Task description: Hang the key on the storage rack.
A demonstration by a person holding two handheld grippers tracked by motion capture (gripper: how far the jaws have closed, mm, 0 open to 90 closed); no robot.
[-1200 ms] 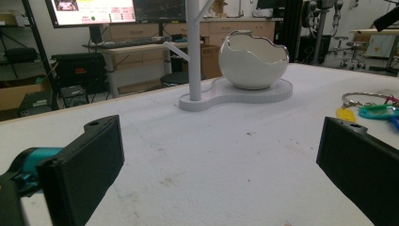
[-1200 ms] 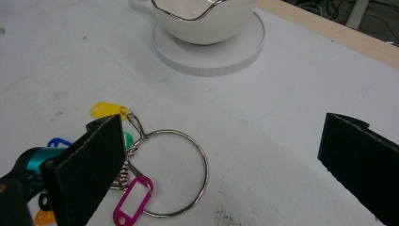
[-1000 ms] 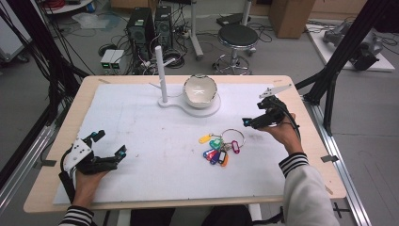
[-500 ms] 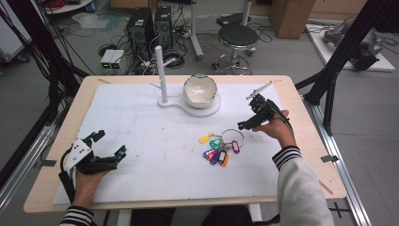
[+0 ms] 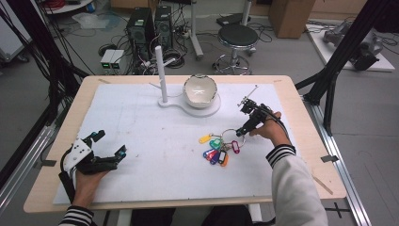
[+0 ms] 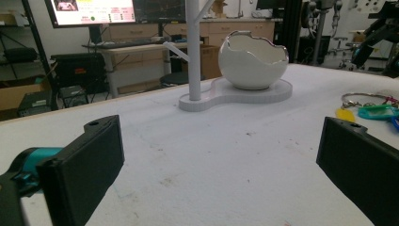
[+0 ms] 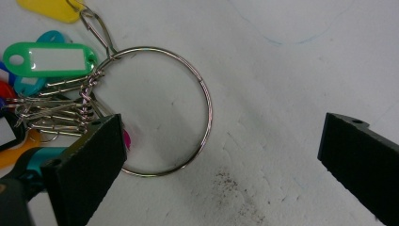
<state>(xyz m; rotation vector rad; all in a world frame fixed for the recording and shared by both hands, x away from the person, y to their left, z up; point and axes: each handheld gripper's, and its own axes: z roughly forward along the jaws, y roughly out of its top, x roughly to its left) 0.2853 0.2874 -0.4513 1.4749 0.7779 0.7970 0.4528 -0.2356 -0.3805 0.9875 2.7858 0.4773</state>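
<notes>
Key ring [image 7: 162,110] with coloured tags [image 5: 217,149] laid flat mid-surface; right tongs [image 5: 241,132] held spread over its rim, seemingly for pickup; left tongs [image 5: 109,149] rested apart, likewise spread.

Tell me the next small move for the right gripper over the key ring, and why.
Probably ease the right gripper down and close on the metal ring. Its jaws stand open, straddling the ring's near arc, which lies flat on the white mat. The tags bunch to one side, leaving that arc clear.
</notes>
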